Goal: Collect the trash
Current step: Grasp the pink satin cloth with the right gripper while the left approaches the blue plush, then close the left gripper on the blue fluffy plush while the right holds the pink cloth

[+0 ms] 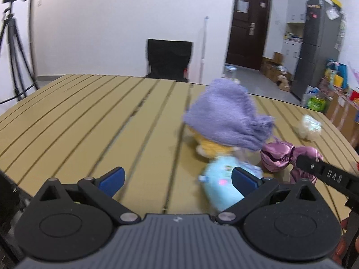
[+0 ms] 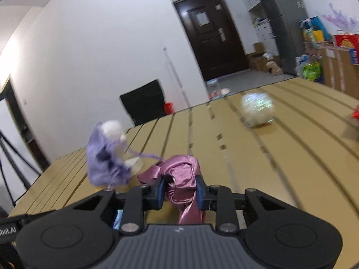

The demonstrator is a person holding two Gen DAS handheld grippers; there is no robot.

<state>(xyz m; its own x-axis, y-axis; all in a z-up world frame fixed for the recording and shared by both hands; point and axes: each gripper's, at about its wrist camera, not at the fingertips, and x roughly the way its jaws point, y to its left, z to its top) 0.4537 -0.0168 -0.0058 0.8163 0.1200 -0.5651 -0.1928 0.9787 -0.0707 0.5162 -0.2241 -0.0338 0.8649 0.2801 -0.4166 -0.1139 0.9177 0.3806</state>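
Closest to the right wrist camera, the right hand-held gripper (image 2: 180,190) has its blue pads pressed on a bunched piece of shiny pink satin fabric (image 2: 182,174), which bulges above the pads and hangs in a strip below them. At the lower left edge of that view a black part bears white letters reading "bot.AI", cut off at the frame. In the left wrist view the arm of the right tool shows raised letters "DAS" beside the same pink cloth.

Left hand-held gripper (image 1: 177,179) stands released, its blue pads wide apart over the slatted tan bench (image 1: 89,112), with nothing between them. A pale blue soft item (image 1: 221,182) with a small pink mark lies just beside its right pad; any print on it is too blurred to read. Behind it sits a plush toy in a purple knitted cover (image 1: 224,116), touching the pink fabric or nearly so.

Farther along the bench, well apart from the rest, lies a crumpled clear plastic wrapper (image 2: 257,109). Beyond the bench stand a black chair (image 1: 168,59), a dark brown door (image 1: 246,27) with paper notices, unreadable, and a grey fridge (image 1: 318,44).
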